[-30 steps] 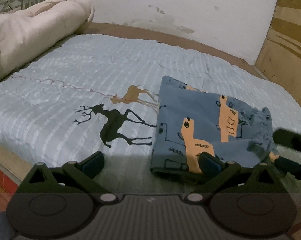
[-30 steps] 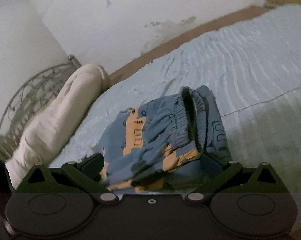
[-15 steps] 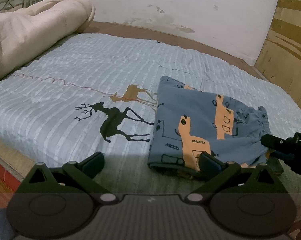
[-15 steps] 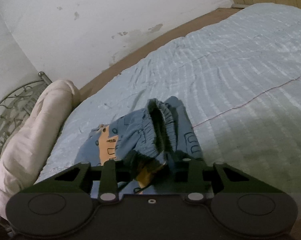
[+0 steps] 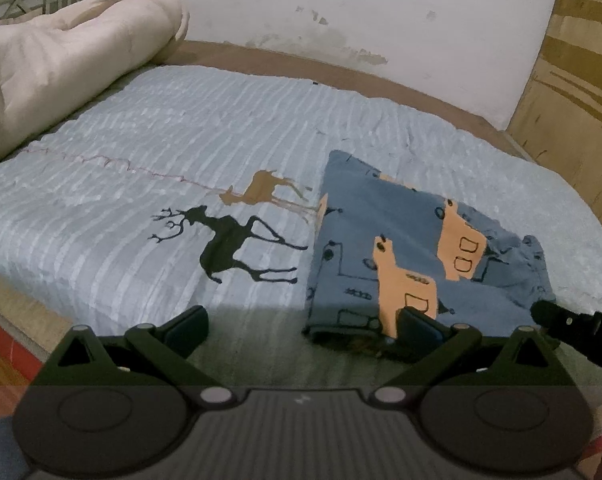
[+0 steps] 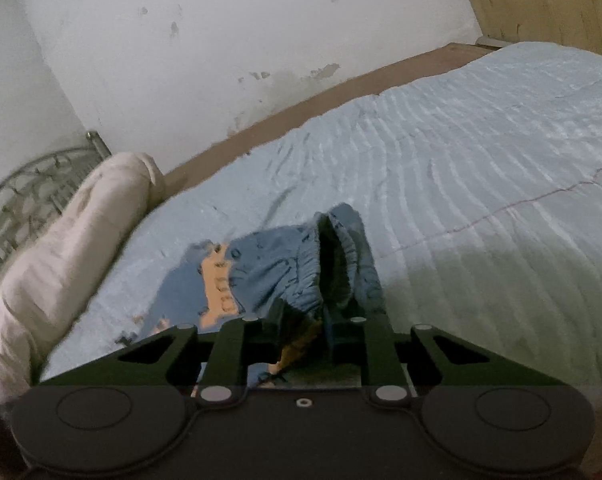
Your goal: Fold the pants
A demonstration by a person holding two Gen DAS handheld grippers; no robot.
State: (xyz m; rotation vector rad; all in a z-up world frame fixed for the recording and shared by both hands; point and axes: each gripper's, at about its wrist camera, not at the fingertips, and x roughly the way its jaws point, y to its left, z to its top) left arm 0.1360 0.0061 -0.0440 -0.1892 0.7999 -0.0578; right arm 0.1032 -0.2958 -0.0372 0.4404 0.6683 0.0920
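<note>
here one pants [image 5: 413, 256], two claws: right claw [image 6: 305, 322] pinching waistband, left claw [image 5: 305, 326] spread.

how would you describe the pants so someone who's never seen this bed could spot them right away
Start at the pale blue striped bedspread and find the black deer printed on it. Directly right of that deer lie the pants, folded flat. They are the only darker blue fabric there, patterned with orange llama-like shapes, and the right gripper is shut on their gathered waistband.
</note>
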